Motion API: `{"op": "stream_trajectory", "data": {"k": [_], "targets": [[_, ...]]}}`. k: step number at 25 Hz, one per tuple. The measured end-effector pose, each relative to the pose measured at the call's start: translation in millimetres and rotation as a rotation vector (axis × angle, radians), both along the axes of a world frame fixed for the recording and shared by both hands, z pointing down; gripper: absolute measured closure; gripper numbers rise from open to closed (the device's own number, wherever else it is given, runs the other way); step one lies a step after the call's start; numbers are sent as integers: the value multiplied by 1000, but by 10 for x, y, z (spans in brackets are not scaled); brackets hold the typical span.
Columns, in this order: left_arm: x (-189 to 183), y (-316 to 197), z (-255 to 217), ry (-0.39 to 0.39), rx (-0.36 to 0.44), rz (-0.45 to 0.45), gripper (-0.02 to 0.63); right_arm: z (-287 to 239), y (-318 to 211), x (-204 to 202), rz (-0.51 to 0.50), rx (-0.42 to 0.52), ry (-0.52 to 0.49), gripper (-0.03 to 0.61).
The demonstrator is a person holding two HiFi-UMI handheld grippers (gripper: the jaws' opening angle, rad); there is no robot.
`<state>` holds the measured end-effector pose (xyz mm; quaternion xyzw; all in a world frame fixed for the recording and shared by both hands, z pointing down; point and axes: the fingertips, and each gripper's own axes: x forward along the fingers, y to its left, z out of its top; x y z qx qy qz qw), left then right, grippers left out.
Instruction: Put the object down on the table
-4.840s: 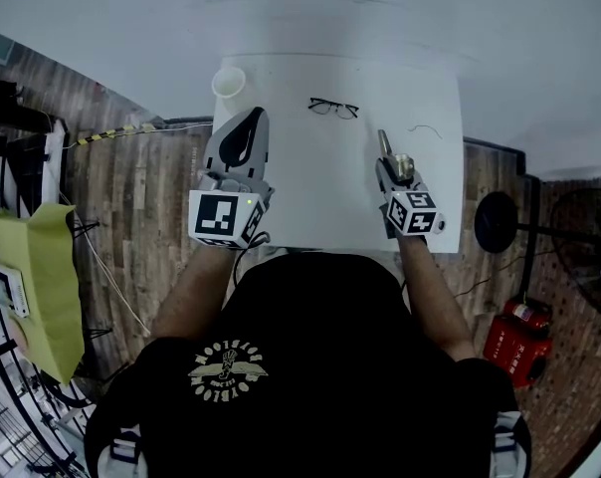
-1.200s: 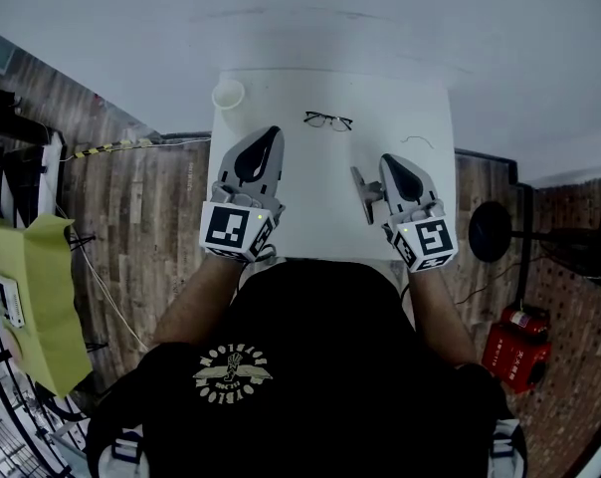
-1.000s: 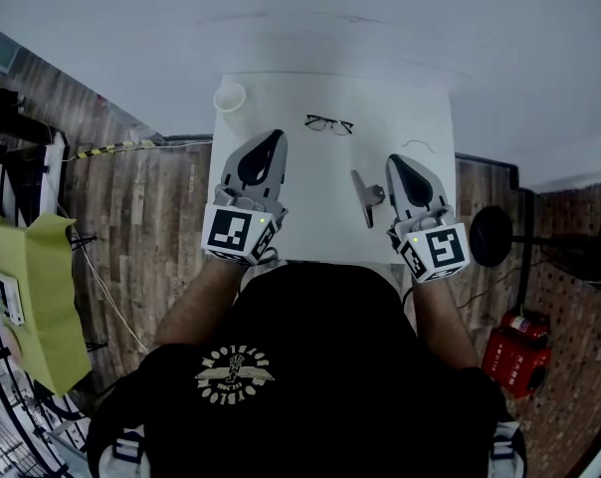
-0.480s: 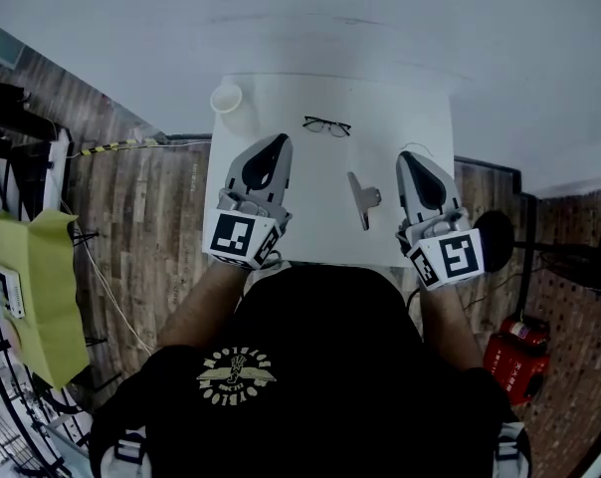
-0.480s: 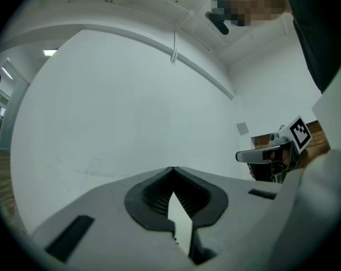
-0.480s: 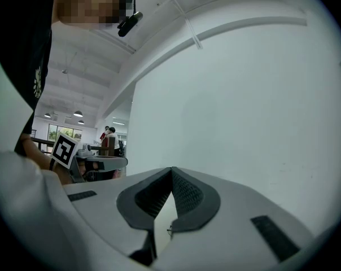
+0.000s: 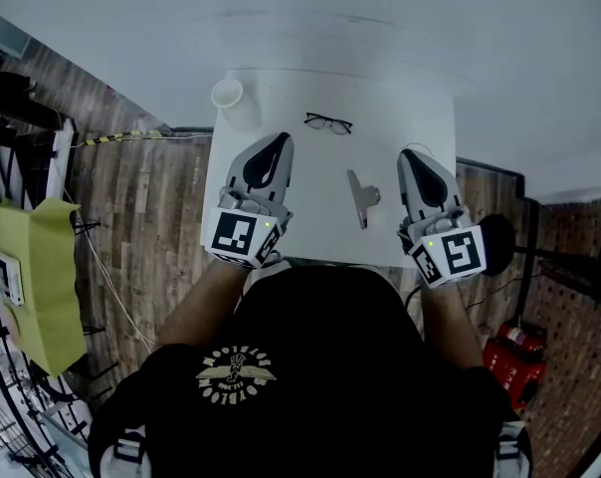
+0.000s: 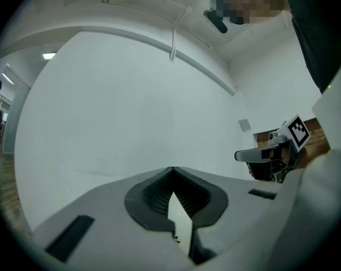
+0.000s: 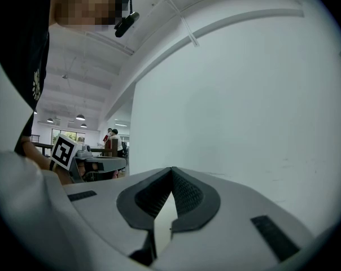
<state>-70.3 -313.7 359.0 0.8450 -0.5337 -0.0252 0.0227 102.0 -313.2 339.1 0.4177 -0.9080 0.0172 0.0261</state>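
Note:
A grey metal clip-like object [image 7: 360,197] lies flat on the white table [image 7: 320,229], between the two grippers and apart from both. My right gripper [image 7: 412,153] hovers to the object's right over the table's right edge, shut and empty; in the right gripper view its jaws [image 9: 171,169] meet at the tip with nothing between them. Over the table's left part my left gripper [image 7: 279,139] is also shut and empty, and its jaws [image 8: 172,169] touch at the tip.
A pair of black-framed glasses [image 7: 328,122] lies at the table's far middle. A white cup [image 7: 227,93] stands at the far left corner. A wooden floor surrounds the table, with a yellow item [image 7: 32,287] at left and a black round stand base [image 7: 495,237] at right.
The right gripper held the object earlier; now the object lies on the table and that gripper has drawn off to the right and up. The left gripper shifted slightly right.

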Motion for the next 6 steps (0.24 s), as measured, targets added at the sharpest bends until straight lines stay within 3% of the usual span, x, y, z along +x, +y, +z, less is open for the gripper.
{"op": "stream_trajectory", "data": {"k": [6], "targets": [[-43, 35, 13, -3, 0, -13, 607, 48, 25, -5, 2, -7, -3, 578]]}}
